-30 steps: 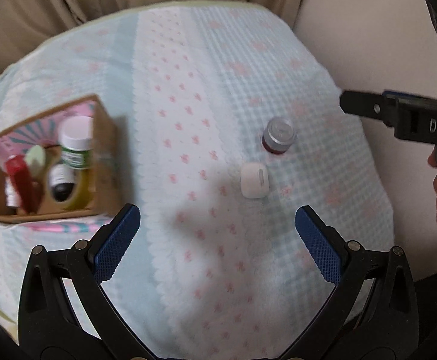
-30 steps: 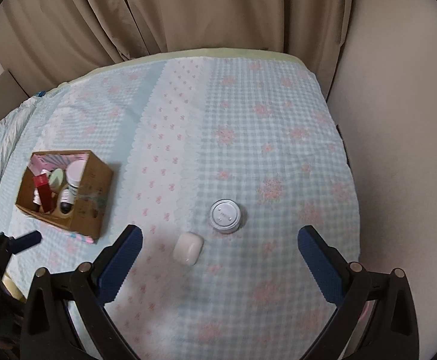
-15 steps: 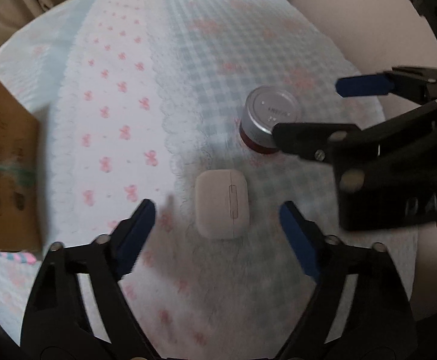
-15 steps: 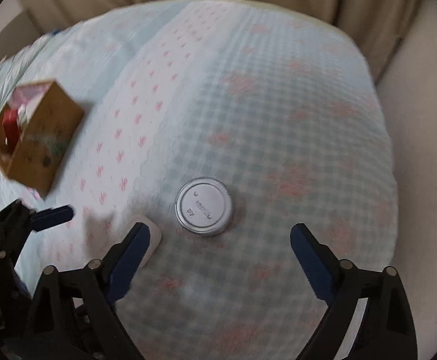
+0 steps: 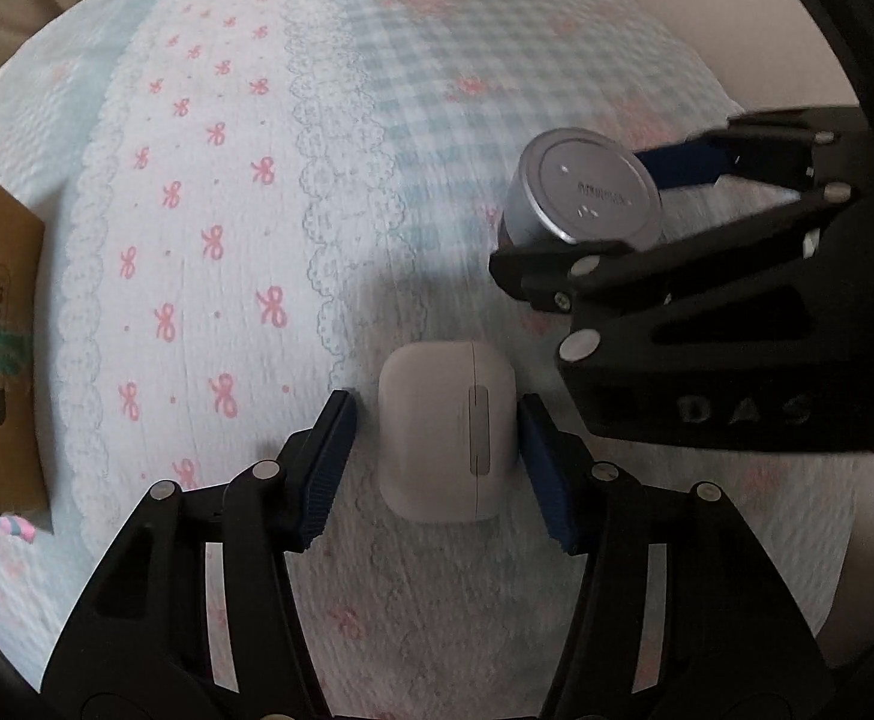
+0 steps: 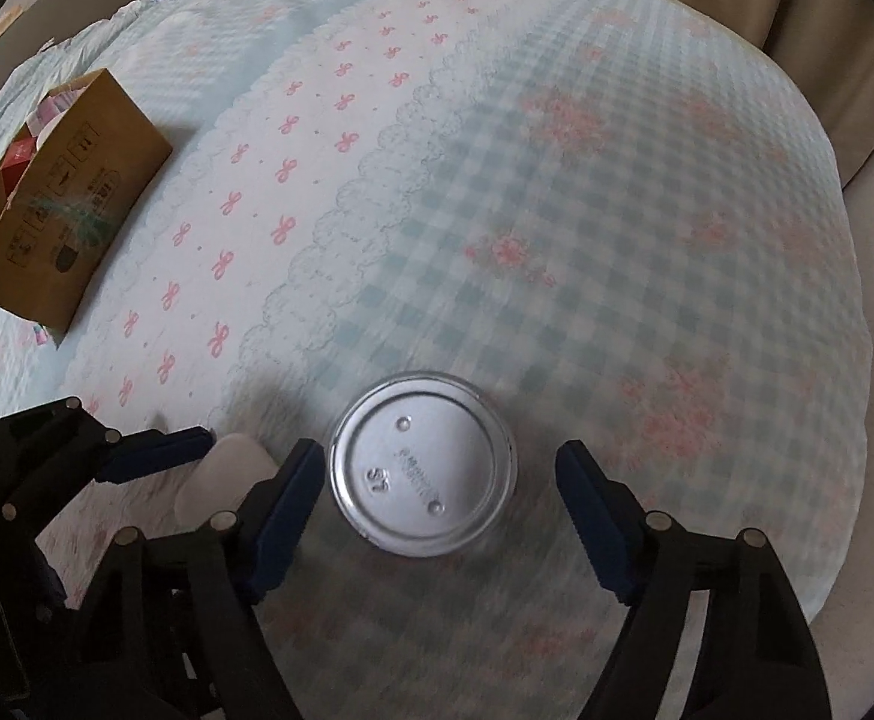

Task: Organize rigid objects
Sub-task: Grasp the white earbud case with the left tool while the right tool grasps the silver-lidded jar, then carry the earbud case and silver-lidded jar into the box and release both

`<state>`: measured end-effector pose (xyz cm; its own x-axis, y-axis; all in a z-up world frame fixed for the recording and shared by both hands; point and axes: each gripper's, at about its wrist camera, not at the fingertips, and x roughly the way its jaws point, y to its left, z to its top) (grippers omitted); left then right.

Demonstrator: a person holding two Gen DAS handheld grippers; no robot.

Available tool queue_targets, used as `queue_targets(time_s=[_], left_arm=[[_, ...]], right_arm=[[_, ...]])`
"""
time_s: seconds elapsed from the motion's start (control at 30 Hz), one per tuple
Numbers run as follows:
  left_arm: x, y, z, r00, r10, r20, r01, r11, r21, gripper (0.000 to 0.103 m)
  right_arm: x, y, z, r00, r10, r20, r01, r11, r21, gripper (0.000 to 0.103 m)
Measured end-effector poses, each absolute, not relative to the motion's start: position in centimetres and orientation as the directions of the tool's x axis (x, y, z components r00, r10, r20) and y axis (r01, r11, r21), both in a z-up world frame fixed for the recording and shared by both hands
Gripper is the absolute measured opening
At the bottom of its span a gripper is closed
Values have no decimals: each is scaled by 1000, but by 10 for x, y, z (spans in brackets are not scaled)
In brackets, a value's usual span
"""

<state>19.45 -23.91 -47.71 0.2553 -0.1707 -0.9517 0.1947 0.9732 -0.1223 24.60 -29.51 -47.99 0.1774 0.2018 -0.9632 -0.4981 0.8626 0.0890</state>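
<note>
My left claw (image 5: pixel 437 456) straddles the white case (image 5: pixel 445 432) on the bedspread (image 5: pixel 227 240), jaws apart, one pad touching its side. My right claw (image 6: pixel 439 516) brackets the silver-lidded jar (image 6: pixel 422 468), jaws apart. The box (image 6: pixel 68 198) sits well left.

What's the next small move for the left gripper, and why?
Probably close the left gripper on the white case. Its fingers already straddle the case, with a narrow gap showing on the left side, so it isn't clamped yet. The case lies flat on the cloth.
</note>
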Motion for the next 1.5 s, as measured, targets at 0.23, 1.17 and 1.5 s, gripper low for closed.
queue_targets(time_s=[0.23,1.17,1.5], left_arm=[[204,-238,-477,245,-183,-952,200,970,-135,42],[191,-134,-283,480,-216,-850,86,976,-199,42],[169,-33,-184,573,-153,-805,-7,981,-192,42]], right_arm=[[247,-294,-485,152,205,-967,-504,858,103,52],[231,-294,-327,363,244,-899,-265,952,152,50],[199,-218,-225,443,353,-824,-289,926,241,50]])
